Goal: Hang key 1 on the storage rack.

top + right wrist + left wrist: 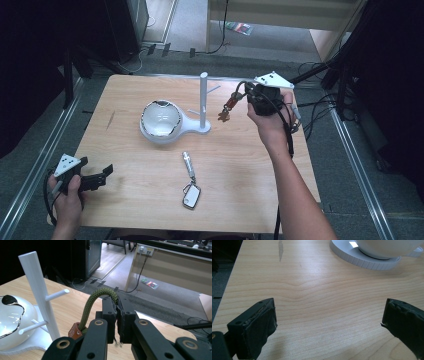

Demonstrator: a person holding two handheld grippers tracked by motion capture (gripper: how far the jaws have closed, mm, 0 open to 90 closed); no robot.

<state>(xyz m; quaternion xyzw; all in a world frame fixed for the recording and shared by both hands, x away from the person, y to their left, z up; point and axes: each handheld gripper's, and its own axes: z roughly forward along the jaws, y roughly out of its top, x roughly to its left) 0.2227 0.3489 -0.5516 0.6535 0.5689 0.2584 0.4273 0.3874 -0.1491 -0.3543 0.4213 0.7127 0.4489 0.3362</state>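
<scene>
My right fingers (117,315) pinched the green cord keychain (96,302), hanging just right of the white peg stand (37,290). Next, I judged, looping it over a peg. My left fingers (329,322) stood wide, empty.

The left gripper (329,322) looks low across a pale wooden table (312,290), its two black jaws standing wide apart with only bare wood grain between their worn, padded faces. Toward the far right of the tabletop sits a white round base (362,260) with a ribbed rim, carrying a white bowl (387,247). A dark streak (281,250) marks the wood near the table's far left edge.
</scene>
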